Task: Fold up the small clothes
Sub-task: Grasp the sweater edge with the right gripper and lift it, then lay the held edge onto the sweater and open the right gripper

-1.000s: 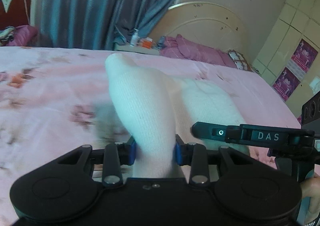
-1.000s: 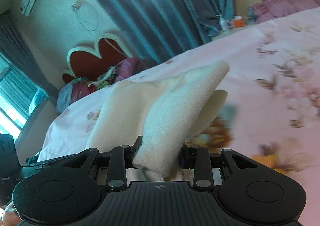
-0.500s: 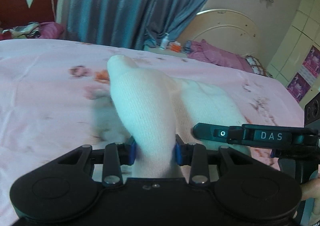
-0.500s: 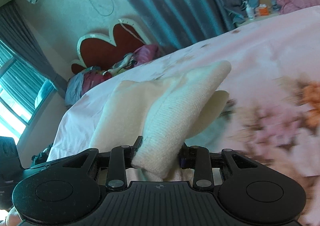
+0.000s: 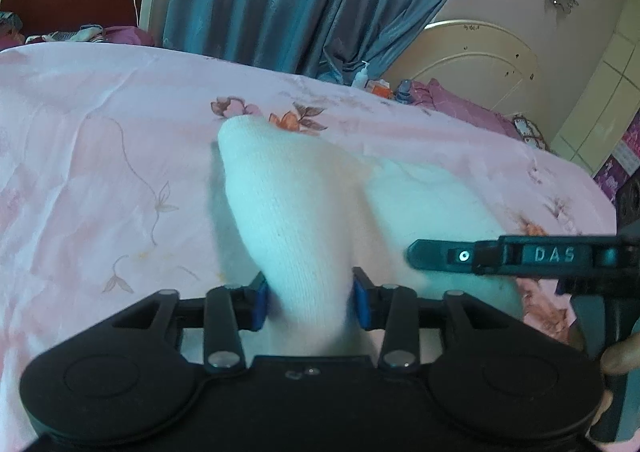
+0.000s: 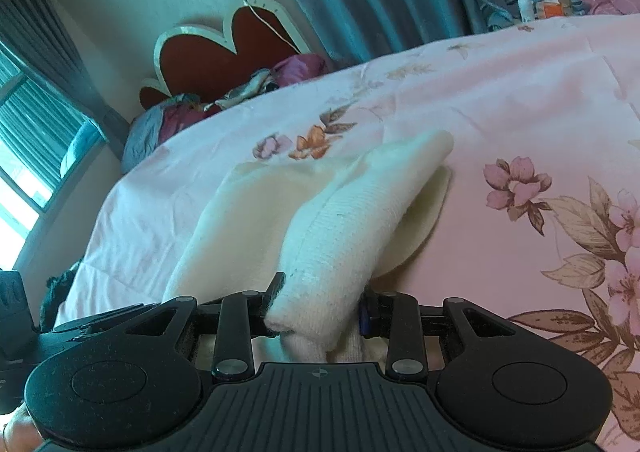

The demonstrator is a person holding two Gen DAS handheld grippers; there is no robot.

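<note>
A white knit garment (image 5: 304, 220) lies folded on the pink floral bedsheet (image 5: 100, 172), one end in each gripper. In the left wrist view my left gripper (image 5: 310, 304) has a raised fold of it between its blue pads (image 5: 260, 306). Its jaws are opening, and the cloth still touches both pads. My right gripper (image 6: 320, 312) is shut on the other end of the garment (image 6: 352, 212), which bunches up between its jaws. One of its fingers (image 5: 520, 255) reaches in from the right of the left wrist view, over the cloth.
A person's hand (image 5: 618, 360) holds the right gripper's handle. A red heart-shaped headboard (image 6: 208, 52) with a heap of clothes (image 6: 240, 92) stands beyond the bed. Grey-blue curtains (image 5: 280, 0), a cream headboard (image 5: 480, 52) and purple bedding (image 5: 460, 108) lie farther back. The sheet stretches wide on both sides.
Both grippers have carried the garment across the bed and lower, so it now rests on the sheet. The left gripper's pads stand slightly wider apart than before.
</note>
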